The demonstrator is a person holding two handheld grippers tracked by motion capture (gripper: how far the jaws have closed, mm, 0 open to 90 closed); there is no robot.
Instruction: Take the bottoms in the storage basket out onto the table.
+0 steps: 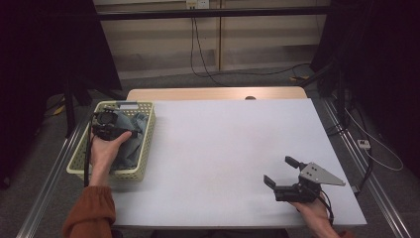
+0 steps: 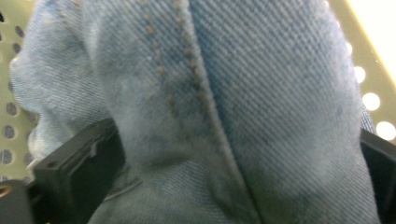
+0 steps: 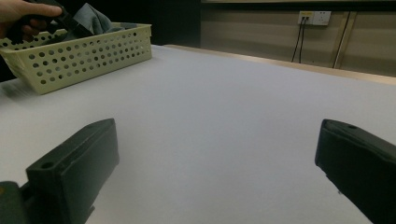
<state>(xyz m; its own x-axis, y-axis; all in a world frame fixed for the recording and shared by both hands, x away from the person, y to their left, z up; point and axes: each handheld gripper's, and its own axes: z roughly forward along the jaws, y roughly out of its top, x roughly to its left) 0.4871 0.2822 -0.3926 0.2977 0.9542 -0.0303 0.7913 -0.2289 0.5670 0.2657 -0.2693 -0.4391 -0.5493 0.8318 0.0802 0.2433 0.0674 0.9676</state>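
A pale yellow perforated basket (image 1: 147, 144) stands at the table's left edge with a folded blue denim cloth (image 1: 131, 146) inside it. My left gripper (image 1: 106, 124) is down in the basket on the cloth. In the left gripper view its jaws stand wide apart with a thick stitched fold of denim (image 2: 233, 93) bulging between them and the basket wall (image 2: 373, 70) behind. My right gripper (image 1: 279, 170) rests open near the table's front right, with bare tabletop between its jaws (image 3: 217, 140). In the right gripper view the basket (image 3: 79, 56) stands far off at upper left.
The white tabletop (image 1: 223, 144) runs from the basket to the right edge. A wooden strip (image 1: 213, 93) borders the far side. Cables (image 1: 198, 54) hang from a wall socket behind the table, and dark stands flank both sides.
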